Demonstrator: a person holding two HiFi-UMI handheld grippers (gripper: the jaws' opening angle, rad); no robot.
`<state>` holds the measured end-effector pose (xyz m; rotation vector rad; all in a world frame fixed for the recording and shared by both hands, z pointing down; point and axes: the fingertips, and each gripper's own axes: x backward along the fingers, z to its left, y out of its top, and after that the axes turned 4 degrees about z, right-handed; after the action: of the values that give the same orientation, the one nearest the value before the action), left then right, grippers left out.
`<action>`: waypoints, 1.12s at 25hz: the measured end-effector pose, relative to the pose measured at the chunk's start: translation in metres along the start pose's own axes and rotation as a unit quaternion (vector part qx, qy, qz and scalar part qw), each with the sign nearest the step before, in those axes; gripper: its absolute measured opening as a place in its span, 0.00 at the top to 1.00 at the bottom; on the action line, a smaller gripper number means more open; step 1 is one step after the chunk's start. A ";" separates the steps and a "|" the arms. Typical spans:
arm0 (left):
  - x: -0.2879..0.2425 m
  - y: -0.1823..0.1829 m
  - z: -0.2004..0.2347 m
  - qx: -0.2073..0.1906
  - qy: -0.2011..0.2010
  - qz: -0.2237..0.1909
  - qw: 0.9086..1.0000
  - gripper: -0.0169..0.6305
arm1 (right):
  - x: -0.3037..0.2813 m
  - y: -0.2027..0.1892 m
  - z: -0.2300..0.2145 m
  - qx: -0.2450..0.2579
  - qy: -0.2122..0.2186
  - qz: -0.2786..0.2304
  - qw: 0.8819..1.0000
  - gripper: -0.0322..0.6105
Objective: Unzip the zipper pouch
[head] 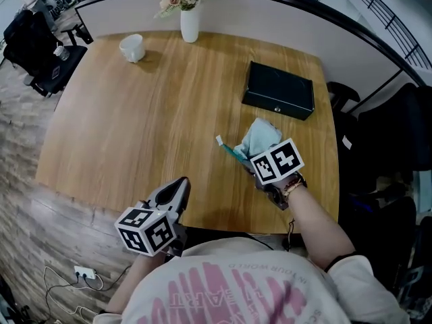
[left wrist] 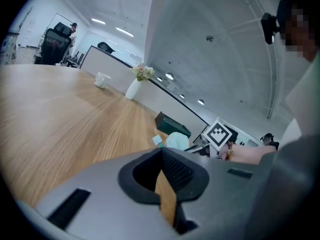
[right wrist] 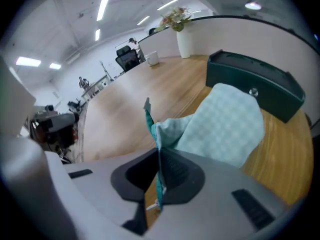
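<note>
A pale teal checked zipper pouch (head: 262, 138) lies on the wooden table (head: 155, 127) at the right, with its darker teal zipper strip (head: 229, 150) running out to the left. My right gripper (head: 251, 162) comes down on its near end. In the right gripper view the pouch (right wrist: 220, 124) bulges up beyond the right gripper (right wrist: 159, 156), whose jaws are shut on the thin teal zipper edge. My left gripper (head: 182, 182) hovers at the table's front edge, well left of the pouch. Its jaws (left wrist: 161, 153) are shut with nothing between them, and it looks toward the pouch (left wrist: 177, 141).
A black box (head: 278, 90) sits just behind the pouch near the right edge. A white vase of flowers (head: 190, 20) and a white mug (head: 133, 47) stand at the far side. Bare wood lies between the two grippers. A dark chair (head: 34, 42) stands off the table's left.
</note>
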<state>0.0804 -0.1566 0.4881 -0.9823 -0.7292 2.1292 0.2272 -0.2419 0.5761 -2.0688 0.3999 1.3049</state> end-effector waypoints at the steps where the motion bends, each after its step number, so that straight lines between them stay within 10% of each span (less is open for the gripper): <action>1: 0.000 0.001 0.000 -0.002 0.000 -0.001 1.000 0.97 | 0.004 0.003 0.002 -0.030 0.020 -0.016 0.999 0.93; 5: -0.001 0.009 -0.005 -0.010 -0.014 -0.009 1.000 0.97 | 0.032 0.027 0.016 -0.158 0.113 -0.110 0.975 0.93; 11: -0.004 0.022 -0.033 -0.016 -0.079 -0.025 0.996 0.97 | 0.089 0.067 0.037 -0.270 0.224 -0.250 0.902 0.94; 15: -0.002 0.033 -0.057 -0.061 -0.131 -0.062 0.988 0.92 | 0.123 0.086 0.045 -0.341 0.301 -0.316 0.833 0.94; 19: 0.001 0.043 -0.073 -0.171 -0.122 -0.100 0.973 0.57 | 0.142 0.104 0.067 -0.401 0.386 -0.336 0.760 0.93; 24: 0.000 0.068 -0.101 -0.285 -0.099 -0.151 0.941 0.49 | 0.155 0.114 0.091 -0.409 0.406 -0.346 0.740 0.94; 28: -0.002 0.077 -0.099 -0.304 -0.097 -0.151 0.936 0.51 | 0.154 0.122 0.095 -0.412 0.386 -0.357 0.744 0.94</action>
<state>0.1347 -0.1861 0.3789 -0.8878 -1.5941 1.7674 0.1638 -0.2567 0.3679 -2.9748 -0.7610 0.0373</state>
